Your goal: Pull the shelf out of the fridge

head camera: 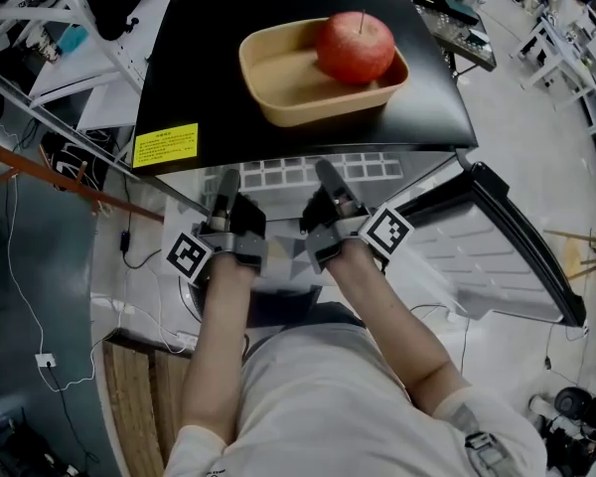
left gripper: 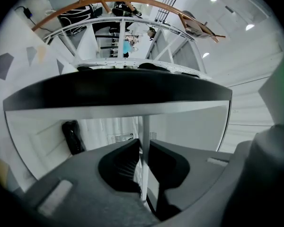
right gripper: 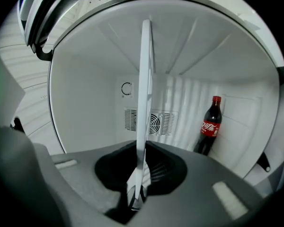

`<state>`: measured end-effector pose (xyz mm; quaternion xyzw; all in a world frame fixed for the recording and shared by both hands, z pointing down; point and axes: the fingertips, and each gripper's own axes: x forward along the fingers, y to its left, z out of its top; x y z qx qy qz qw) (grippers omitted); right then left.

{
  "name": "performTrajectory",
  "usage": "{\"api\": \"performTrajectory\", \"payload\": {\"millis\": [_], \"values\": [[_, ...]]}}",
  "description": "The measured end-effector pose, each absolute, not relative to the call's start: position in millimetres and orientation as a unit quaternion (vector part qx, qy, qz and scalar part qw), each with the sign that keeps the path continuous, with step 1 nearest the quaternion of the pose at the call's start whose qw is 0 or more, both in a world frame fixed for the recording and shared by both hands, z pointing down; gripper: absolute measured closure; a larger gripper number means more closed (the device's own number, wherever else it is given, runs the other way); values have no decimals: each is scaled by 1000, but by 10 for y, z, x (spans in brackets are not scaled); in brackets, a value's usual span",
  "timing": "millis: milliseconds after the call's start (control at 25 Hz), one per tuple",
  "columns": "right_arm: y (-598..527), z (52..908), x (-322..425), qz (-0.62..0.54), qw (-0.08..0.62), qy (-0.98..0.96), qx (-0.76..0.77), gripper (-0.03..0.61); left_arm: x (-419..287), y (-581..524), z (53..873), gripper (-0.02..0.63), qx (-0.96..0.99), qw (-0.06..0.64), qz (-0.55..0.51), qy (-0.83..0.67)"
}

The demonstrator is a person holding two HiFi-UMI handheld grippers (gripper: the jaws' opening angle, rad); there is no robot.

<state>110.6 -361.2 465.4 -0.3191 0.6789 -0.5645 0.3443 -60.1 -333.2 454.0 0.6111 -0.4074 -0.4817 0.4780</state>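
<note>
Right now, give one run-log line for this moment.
left hand-held gripper: shut on shelf | right hand-held gripper: shut on shelf | fridge door: open

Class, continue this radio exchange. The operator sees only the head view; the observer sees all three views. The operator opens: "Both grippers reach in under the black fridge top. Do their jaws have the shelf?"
Observer: The left gripper has its jaws shut on a thin white bar of the fridge shelf.
Operator: And the right?
Observer: The right gripper grips the same white shelf, jaws pressed on it.
Operator: Anything inside?
Observer: A dark plastic cola bottle with a red label and red cap stands upright at the back right of the white fridge interior.
</note>
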Motion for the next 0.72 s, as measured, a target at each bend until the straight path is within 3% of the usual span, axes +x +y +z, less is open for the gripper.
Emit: {"api": "performTrajectory", "payload": {"millis": [720], "values": [[-3192, 4667, 1174, -560, 344, 679, -327, 549, -526, -2915, 4551, 579, 611, 495, -483, -386]]}}
